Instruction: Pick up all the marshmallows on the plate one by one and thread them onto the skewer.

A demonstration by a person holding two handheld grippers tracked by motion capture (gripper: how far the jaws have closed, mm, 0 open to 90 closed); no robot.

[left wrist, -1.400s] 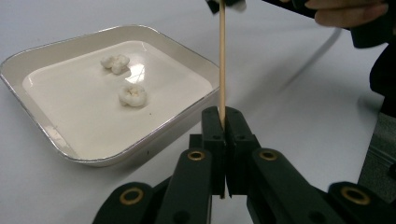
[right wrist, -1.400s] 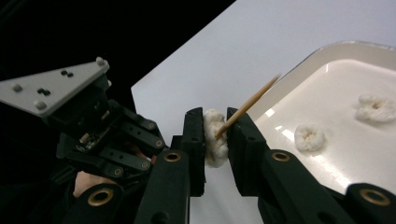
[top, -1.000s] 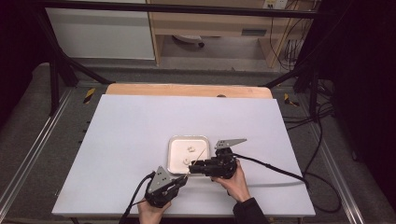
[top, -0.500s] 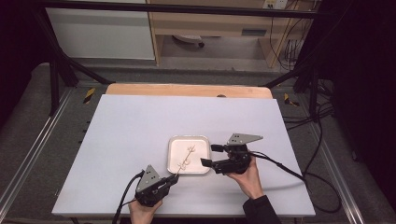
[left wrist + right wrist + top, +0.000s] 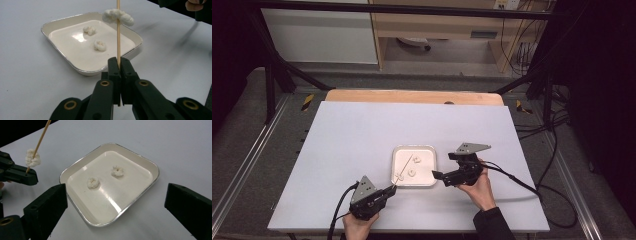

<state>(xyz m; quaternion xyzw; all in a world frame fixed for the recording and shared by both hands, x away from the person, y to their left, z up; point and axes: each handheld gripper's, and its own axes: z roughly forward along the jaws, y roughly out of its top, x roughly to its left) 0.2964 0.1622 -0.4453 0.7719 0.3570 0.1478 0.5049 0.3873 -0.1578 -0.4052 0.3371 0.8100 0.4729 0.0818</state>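
White surface (image 5: 362,140) carries a square white tray (image 5: 428,150) near its front edge. Left of the tray's front corner, the left claw (image 5: 393,188) pinches a wooden skewer (image 5: 118,37) threaded through one white puff (image 5: 117,16). Right of the tray, the right claw (image 5: 439,176) has just spread wide, empty. Two loose puffs (image 5: 93,182) lie in the tray.
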